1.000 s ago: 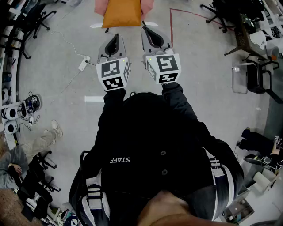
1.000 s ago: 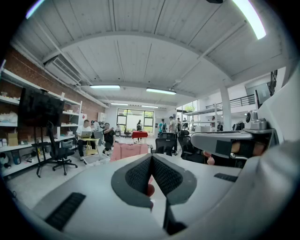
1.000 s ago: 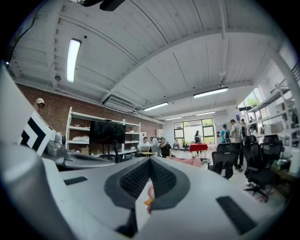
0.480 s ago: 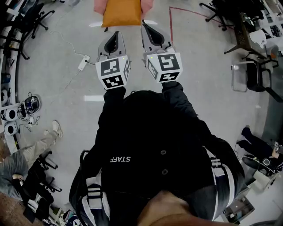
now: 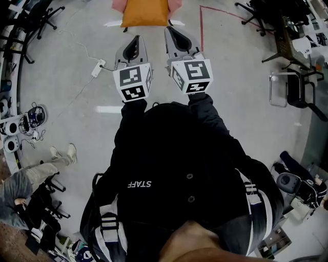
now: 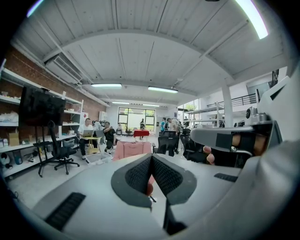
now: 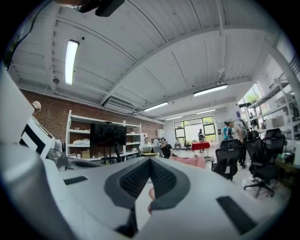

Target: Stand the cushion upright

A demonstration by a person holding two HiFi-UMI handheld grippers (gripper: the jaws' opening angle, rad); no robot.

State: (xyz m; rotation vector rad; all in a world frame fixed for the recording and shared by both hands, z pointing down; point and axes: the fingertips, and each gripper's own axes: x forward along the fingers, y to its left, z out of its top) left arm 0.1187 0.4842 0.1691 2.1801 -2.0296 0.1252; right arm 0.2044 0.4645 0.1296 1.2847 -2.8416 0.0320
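Note:
An orange cushion (image 5: 145, 13) lies on a pink seat (image 5: 118, 4) at the top edge of the head view, just ahead of both grippers. My left gripper (image 5: 135, 39) is shut and empty, a short way before the cushion's near left corner. Level with it on the right, my right gripper (image 5: 171, 30) is also shut with nothing in it. In the left gripper view the closed jaws cover most of the pink seat (image 6: 132, 150). The right gripper view shows the pink seat (image 7: 190, 161) low and to the right of its closed jaws.
A power strip (image 5: 97, 68) with its cable lies on the grey floor at the left. A red tape line (image 5: 201, 25) runs at the right. Office chairs (image 5: 36, 20) stand at the far left, dark chairs (image 5: 294, 87) at the right. A seated person (image 5: 20, 184) is at lower left.
Both grippers have edged a little forward toward the cushion, still shut and side by side. The person at the lower left has shifted their legs.

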